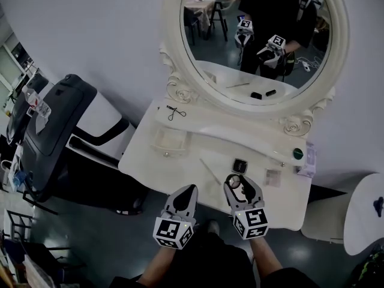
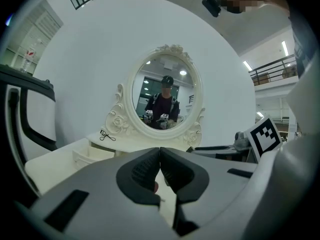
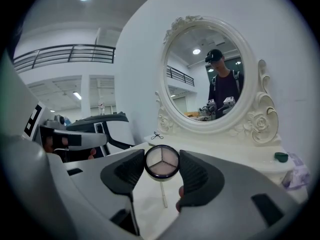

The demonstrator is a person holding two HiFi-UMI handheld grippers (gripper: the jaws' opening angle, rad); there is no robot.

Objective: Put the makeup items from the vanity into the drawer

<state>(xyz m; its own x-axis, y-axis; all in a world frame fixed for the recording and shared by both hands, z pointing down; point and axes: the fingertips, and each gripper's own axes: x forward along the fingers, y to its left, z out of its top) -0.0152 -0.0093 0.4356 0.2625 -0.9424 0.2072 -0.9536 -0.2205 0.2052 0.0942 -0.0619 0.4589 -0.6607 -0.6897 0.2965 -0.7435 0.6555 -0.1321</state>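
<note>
Clamped on round compact, fingers of right gripper; open drawer ahead-left; left gripper nearer it, fingers together, empty.

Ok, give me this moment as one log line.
left gripper: shut, empty | right gripper: shut on round compact | drawer: open

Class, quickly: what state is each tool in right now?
Left tool: closed, empty.
Right tool: closed on a round three-pan makeup compact.
</note>
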